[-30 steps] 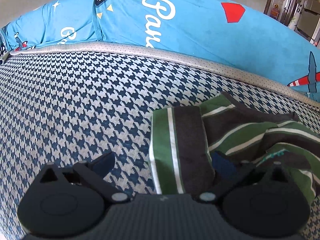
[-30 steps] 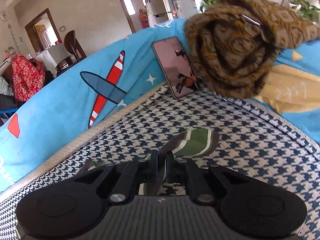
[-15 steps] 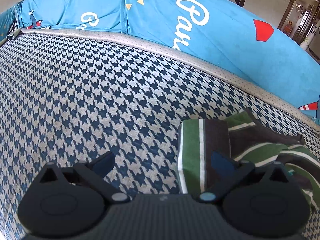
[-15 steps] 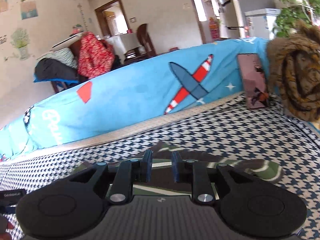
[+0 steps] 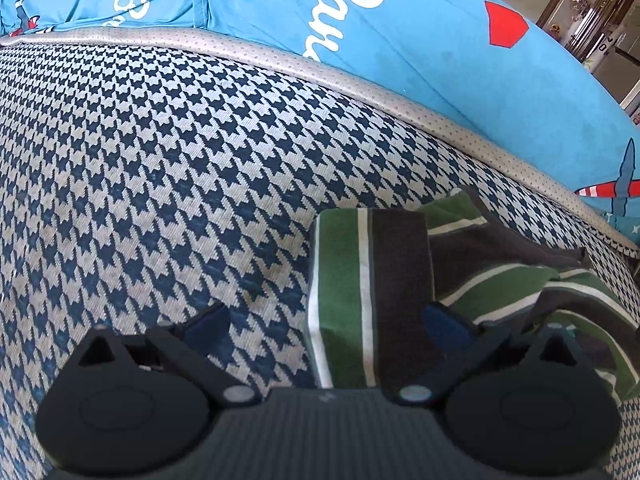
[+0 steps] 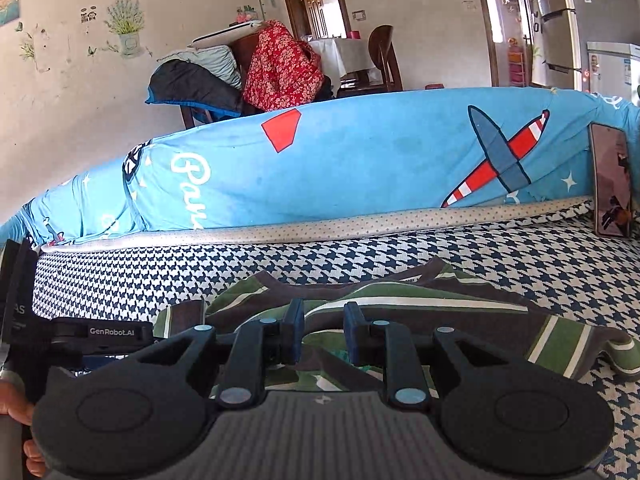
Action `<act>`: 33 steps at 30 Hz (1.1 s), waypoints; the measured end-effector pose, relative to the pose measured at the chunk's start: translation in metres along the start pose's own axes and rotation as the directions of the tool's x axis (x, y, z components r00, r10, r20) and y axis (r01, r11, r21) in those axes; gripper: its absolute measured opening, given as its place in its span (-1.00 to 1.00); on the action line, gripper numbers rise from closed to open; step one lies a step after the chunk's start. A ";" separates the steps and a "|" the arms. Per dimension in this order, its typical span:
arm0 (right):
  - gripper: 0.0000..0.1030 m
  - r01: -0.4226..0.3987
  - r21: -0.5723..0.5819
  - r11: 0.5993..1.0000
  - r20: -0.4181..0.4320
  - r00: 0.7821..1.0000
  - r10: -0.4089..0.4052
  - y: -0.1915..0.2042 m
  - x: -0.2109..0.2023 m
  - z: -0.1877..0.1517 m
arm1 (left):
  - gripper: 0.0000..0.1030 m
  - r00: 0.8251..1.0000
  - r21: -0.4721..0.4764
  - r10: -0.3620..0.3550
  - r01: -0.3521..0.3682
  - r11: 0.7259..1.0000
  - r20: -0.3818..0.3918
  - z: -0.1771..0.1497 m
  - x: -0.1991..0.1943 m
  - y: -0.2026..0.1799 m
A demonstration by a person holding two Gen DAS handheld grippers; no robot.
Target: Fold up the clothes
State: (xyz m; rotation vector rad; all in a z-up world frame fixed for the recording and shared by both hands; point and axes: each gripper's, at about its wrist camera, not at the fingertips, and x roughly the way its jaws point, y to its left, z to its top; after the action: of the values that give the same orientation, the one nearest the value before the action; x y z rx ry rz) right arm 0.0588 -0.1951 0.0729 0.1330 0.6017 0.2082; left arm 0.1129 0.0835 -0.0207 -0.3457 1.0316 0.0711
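With the striped shirt (image 6: 400, 312) lying half-folded on the houndstooth cushion (image 5: 160, 160), the right gripper (image 6: 323, 330) has just been opening, nothing between its pads, and the left gripper (image 5: 324, 324) gapes over the shirt's folded edge, which it should pinch squarely.

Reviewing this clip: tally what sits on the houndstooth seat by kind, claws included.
Striped garments: 1, the green striped shirt
Phones: 1, the phone leaning on the blue cover
Claws: 2, left claw and right claw
Total: 4
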 end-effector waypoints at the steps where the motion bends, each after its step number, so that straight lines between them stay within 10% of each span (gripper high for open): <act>1: -0.59 0.000 0.001 1.000 0.001 1.000 0.000 -0.001 0.000 0.000 | 1.00 1.000 -0.006 0.001 -0.001 1.000 -0.007 0.001 0.003 0.001; 12: -0.58 0.004 0.014 1.000 0.001 1.000 -0.004 -0.006 0.001 0.005 | 0.72 0.999 0.048 -0.016 0.014 0.999 0.044 0.003 0.012 -0.013; 26: -0.58 0.002 0.054 0.999 -0.005 1.000 -0.002 -0.010 0.004 0.008 | -0.57 0.987 0.049 -0.152 0.150 0.987 0.048 0.007 0.014 -0.009; 33: -0.58 0.009 0.077 0.997 -0.002 1.000 -0.009 -0.013 0.005 0.010 | -0.89 0.991 0.073 -0.071 0.063 0.995 0.117 0.004 0.008 -0.017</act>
State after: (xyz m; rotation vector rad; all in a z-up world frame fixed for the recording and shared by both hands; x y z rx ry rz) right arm 0.0701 -0.2069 0.0758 0.2049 0.6118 0.1763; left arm 0.1245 0.0680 -0.0215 -0.3094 0.9005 -0.0046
